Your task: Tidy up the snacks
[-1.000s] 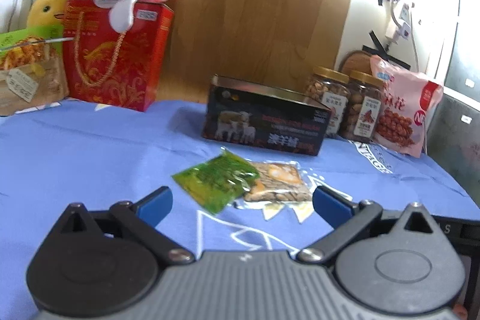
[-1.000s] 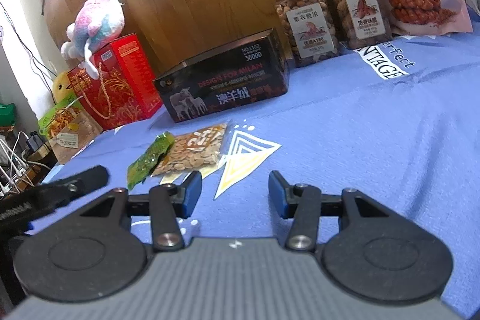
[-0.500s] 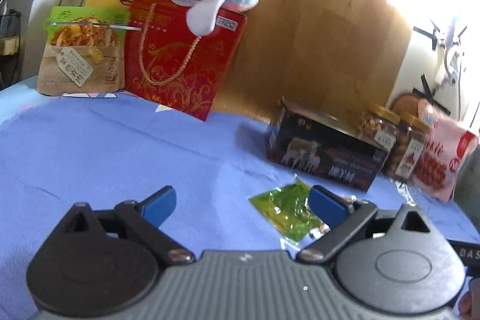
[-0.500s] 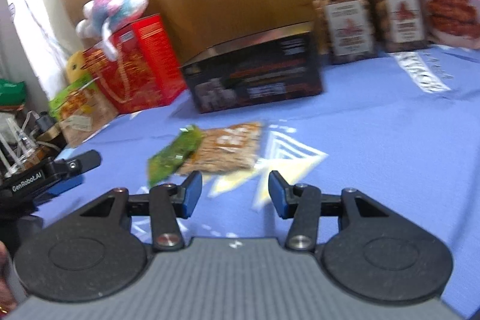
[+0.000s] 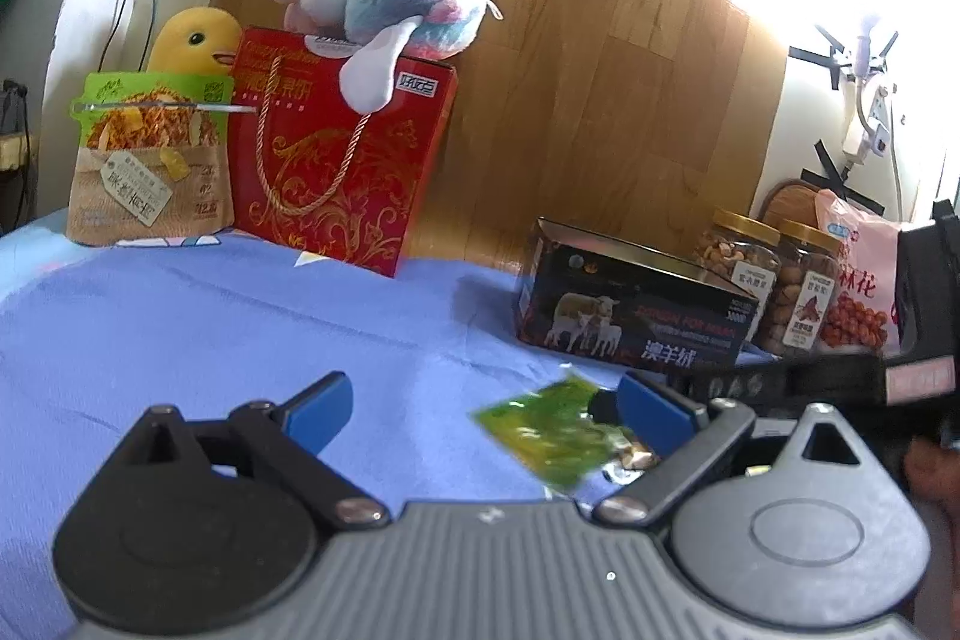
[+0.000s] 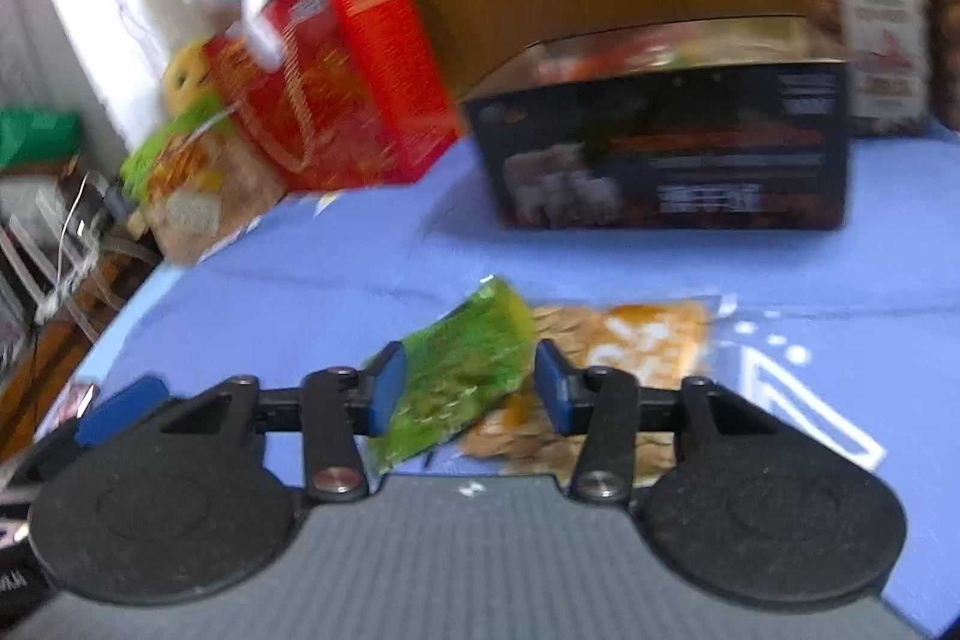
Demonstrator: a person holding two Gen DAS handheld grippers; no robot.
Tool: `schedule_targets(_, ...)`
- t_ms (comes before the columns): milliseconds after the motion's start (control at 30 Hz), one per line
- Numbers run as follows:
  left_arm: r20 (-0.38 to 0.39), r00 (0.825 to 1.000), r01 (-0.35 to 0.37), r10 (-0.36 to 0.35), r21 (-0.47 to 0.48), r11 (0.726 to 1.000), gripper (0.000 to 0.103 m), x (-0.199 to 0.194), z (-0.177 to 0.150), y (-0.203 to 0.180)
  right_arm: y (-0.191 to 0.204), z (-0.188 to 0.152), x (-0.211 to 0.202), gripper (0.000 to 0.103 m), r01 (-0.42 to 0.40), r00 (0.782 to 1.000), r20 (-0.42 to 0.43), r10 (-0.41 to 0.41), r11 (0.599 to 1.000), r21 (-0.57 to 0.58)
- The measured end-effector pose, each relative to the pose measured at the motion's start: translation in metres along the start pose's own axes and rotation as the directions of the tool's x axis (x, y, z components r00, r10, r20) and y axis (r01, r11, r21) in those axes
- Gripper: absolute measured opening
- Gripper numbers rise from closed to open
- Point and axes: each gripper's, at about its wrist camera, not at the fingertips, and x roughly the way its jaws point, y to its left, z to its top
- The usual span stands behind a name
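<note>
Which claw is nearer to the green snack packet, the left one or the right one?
Right. The right claw straddles the green snack packet, closing; the left claw is beside it, open.

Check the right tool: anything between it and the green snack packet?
Nothing visible blocks it. The right tool is closing with the crinkly green snack packet already between its blue pads. The clear packet of pale snacks lies under the green packet's far edge, beside the tool, not in the way.
</note>
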Motion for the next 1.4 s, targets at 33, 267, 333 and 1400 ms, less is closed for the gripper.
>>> schedule_targets(33, -0.004, 1.000, 0.001, -0.001, -0.008, 1.000, 0.098, 0.001, 0.001, 0.002, 0.003, -0.003, 0.001, 0.005, -0.001, 1.000, -0.013, 0.001, 1.000, -0.012)
schedule_targets(267, -0.013, 1.000, 0.002, -0.003, -0.036, 0.999, 0.099, 0.002, 0.001, 0.007, -0.001, -0.021, -0.034, 0.002, 0.001, 0.999, 0.039, -0.001, 1.000, 0.002)
schedule_targets(333, -0.016, 1.000, 0.002, -0.003, -0.037, 0.999, 0.099, 0.003, 0.001, 0.007, -0.004, -0.026, -0.046, 0.002, -0.018, 0.998, 0.053, 0.017, 1.000, 0.014)
schedule_targets(1400, -0.238, 0.955, 0.128, -0.178, -0.212, 0.969, 0.051, 0.043, -0.003, 0.030, -0.025, 0.019, 0.030, 0.033, -0.211, 0.967, -0.124, 0.224, 0.971, 0.113)
